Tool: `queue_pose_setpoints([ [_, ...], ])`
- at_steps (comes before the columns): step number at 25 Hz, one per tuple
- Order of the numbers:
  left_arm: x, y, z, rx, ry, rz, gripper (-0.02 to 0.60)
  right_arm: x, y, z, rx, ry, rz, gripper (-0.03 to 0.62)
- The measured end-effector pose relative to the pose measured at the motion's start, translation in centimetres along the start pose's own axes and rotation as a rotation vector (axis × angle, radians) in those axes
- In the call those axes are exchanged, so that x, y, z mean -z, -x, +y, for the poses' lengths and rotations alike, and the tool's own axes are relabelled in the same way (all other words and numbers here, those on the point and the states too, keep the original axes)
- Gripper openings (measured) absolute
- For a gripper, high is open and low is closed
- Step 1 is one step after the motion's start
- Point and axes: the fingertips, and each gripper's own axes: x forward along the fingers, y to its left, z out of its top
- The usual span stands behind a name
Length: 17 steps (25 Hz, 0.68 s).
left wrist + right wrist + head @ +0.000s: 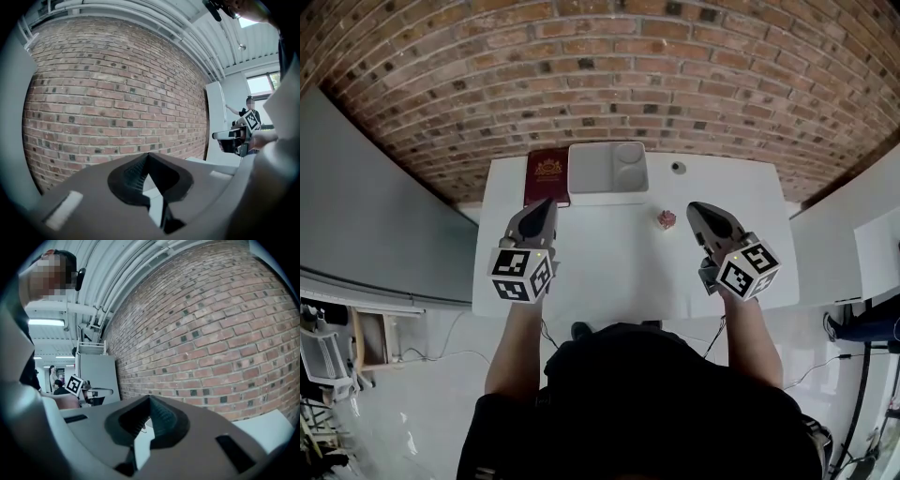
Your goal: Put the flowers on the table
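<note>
A red brick wall (609, 75) is filling the back of the room, and a white table (619, 272) is sitting square against it. A grey panel (375, 216) is standing along the left, and a pale floor (403, 422) is shining below with thin cables (441, 354) trailing over it. Overhead, white pipes (140, 14) are running along the ceiling beside the brick, daylight is coming through a window (262, 84) at one end, and a strip light (44, 322) is glowing above a grey cabinet (96, 373) at the other.

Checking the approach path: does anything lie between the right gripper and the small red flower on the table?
Nothing visible: only bare white table lies between the shut right gripper and the small red flower.
</note>
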Motion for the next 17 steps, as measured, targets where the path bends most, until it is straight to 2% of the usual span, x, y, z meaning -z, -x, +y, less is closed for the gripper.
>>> queue_pose_setpoints([
  [10, 0.2, 0.0, 1.0, 0.002, 0.047, -0.029, 0.011, -0.3, -1.1, 1.6, -0.006, -0.002, -0.01, 0.009],
  [17, 1.4, 0.2, 1.0, 0.001, 0.078, 0.007, 0.011, -0.1, -1.5, 2.7, -0.031, 0.005, -0.003, 0.009],
])
